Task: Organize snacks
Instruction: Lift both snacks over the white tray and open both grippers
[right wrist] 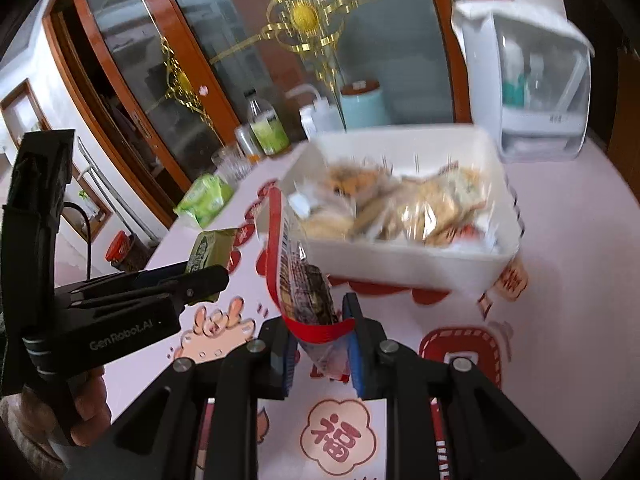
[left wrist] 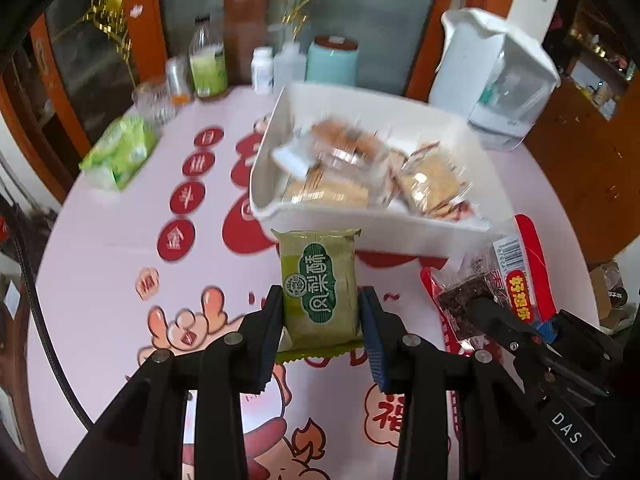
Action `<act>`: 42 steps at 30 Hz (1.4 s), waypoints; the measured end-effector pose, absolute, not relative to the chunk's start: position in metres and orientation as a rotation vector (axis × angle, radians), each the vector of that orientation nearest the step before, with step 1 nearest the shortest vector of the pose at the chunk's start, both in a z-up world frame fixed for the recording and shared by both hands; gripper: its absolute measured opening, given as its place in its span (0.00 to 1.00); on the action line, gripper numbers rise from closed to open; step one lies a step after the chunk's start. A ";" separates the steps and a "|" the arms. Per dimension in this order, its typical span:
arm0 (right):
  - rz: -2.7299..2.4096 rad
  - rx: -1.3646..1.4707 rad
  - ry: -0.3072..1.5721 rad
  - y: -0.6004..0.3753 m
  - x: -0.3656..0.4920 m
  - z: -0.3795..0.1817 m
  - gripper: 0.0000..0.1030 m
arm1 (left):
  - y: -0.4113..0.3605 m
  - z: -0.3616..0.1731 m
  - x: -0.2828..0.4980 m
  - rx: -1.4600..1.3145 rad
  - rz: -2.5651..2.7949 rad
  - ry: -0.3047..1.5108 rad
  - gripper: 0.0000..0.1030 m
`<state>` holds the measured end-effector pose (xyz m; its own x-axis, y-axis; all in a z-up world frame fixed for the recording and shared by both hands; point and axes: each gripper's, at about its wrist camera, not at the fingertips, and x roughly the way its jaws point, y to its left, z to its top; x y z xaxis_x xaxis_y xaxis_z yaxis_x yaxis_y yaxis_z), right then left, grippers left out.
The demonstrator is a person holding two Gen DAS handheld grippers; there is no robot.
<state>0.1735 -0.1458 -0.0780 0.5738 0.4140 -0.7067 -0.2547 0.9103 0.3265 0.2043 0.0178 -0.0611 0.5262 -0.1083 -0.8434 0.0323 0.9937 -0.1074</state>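
Note:
My left gripper [left wrist: 320, 312] is shut on a green pineapple-cake packet [left wrist: 318, 286] and holds it above the table, just in front of the white bin [left wrist: 360, 228]. The bin holds several clear-wrapped snacks [left wrist: 424, 184]. My right gripper [right wrist: 318, 334] is shut on a red-edged packet with a dark bar [right wrist: 304, 288], held above the table in front of the bin [right wrist: 404, 260]. The right gripper and its packet [left wrist: 500, 280] show at right in the left wrist view. The left gripper with the green packet [right wrist: 210, 248] shows at left in the right wrist view.
A green tissue pack [left wrist: 120, 152], a glass [left wrist: 154, 100], bottles [left wrist: 206, 60] and a teal jar [left wrist: 332, 60] stand along the far edge of the pink patterned table [left wrist: 100, 248]. A white appliance [left wrist: 496, 76] stands behind the bin at right. A glass door is behind.

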 end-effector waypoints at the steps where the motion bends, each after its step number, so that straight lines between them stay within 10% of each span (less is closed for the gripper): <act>1: 0.393 0.191 0.861 -0.148 0.173 -0.071 0.21 | 0.018 -0.054 0.206 -0.077 -0.094 1.000 0.35; 21: 0.209 0.049 0.610 -0.177 0.272 0.052 0.21 | -0.012 0.087 0.296 0.132 -0.130 0.722 0.35; 36: 0.192 0.158 0.802 -0.191 0.343 -0.035 0.23 | -0.054 0.024 0.365 0.136 -0.134 0.793 0.36; 42: 0.174 0.189 0.891 -0.193 0.356 -0.068 0.29 | -0.061 -0.005 0.375 0.179 -0.070 0.790 0.82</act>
<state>0.3561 -0.1928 -0.0684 0.6167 0.2284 -0.7534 -0.0718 0.9693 0.2351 0.3753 -0.0610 -0.0048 0.7021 0.0040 -0.7121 0.1298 0.9825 0.1335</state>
